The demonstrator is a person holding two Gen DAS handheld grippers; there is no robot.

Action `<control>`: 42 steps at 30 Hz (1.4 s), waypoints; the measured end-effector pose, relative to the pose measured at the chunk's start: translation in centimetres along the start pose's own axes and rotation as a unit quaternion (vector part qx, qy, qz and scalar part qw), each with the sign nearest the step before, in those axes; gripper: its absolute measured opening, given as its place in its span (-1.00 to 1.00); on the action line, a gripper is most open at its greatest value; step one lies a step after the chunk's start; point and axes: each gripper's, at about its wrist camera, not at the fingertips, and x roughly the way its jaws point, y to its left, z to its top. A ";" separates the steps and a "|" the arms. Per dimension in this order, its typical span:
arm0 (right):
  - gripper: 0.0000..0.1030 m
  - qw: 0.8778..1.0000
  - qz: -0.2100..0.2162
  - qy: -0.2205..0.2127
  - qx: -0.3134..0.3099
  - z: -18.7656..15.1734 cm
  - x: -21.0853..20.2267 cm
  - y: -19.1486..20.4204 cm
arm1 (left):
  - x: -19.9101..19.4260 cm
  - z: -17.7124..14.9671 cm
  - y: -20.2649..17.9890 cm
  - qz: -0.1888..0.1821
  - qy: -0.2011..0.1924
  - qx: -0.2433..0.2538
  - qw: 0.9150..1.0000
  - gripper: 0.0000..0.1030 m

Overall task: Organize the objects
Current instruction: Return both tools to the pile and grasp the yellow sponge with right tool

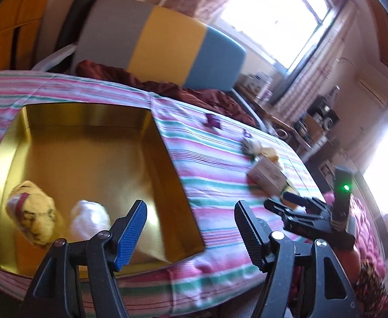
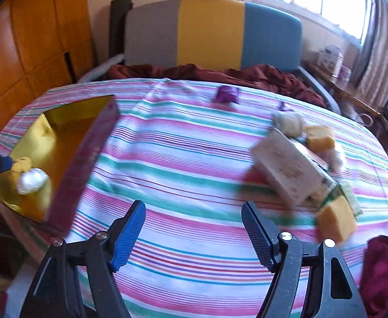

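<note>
A gold-lined box (image 1: 93,143) lies open on the striped bed cover (image 1: 215,164). It holds a yellow patterned bundle (image 1: 32,220) and a white wrapped ball (image 1: 89,220). My left gripper (image 1: 190,228) is open and empty over the box's near right corner. My right gripper (image 2: 192,229) is open and empty above the cover, between the box (image 2: 61,132) and a pale carton (image 2: 292,167). Yellow sponge blocks (image 2: 335,218) and a fluffy ball (image 2: 289,123) lie around the carton. A purple item (image 2: 227,95) lies farther back. The right gripper also shows in the left wrist view (image 1: 294,206).
A grey, yellow and blue headboard (image 2: 212,34) stands behind a dark red blanket (image 2: 220,73). A wooden wardrobe (image 2: 34,39) is at the left. A bedside table with clutter (image 2: 334,61) and a bright window (image 1: 273,8) are at the right. A red cloth (image 2: 379,265) hangs at the bed's near right.
</note>
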 end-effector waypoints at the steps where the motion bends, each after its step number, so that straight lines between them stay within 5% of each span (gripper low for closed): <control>1: 0.47 1.000 -0.005 0.003 0.003 -0.2 0.1 -0.6 | 0.2 -0.1 -0.4 -0.003 0.004 0.006 1.000 0.35; 19: 0.48 0.986 -0.163 0.041 0.019 -0.3 1.3 -13.5 | 3.4 -2.7 -6.6 -0.030 0.056 0.056 0.996 0.35; 36: 0.43 0.990 -0.113 0.077 0.021 -1.3 5.2 -16.6 | 7.5 -3.1 -10.6 -0.029 0.091 0.073 0.993 0.35; 42: 0.17 0.986 -0.131 0.099 -0.003 -1.5 6.0 -16.2 | 9.8 -3.2 -12.3 -0.034 0.115 0.087 0.989 0.35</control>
